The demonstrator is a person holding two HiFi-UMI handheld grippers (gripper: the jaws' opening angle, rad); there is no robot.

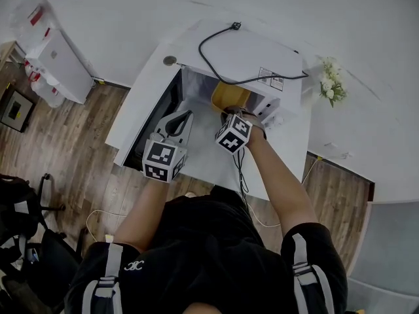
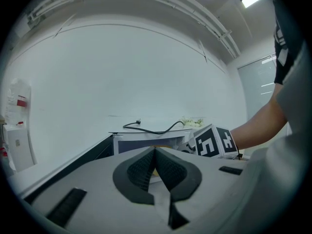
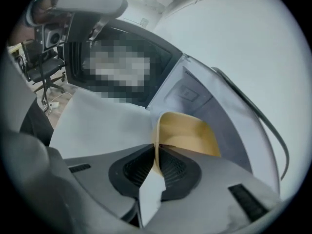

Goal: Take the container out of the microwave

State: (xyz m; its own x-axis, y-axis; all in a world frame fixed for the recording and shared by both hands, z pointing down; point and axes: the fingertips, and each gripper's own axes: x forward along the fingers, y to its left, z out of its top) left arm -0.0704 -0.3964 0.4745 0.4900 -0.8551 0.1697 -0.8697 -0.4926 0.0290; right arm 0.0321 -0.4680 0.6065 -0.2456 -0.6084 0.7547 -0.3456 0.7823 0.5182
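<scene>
The yellow container [image 1: 229,95] stands at the mouth of the white microwave [image 1: 262,61], whose door [image 1: 156,113] swings open to the left. My right gripper [image 1: 230,114] is shut on the container's near rim. In the right gripper view the thin yellow wall [image 3: 187,135] runs between the dark pads [image 3: 170,167], and the right gripper [image 3: 156,161] pinches it. My left gripper [image 1: 184,118] hovers in front of the open door, left of the container, holding nothing. In the left gripper view the left gripper [image 2: 155,154] has its tips meeting, and the microwave [image 2: 146,141] lies ahead.
The microwave sits on a white table [image 1: 139,106] against a white wall. A black cable [image 1: 216,64] lies across the microwave's top. White flowers [image 1: 329,84] stand to its right. An office chair [image 1: 33,241] is on the wooden floor at the left.
</scene>
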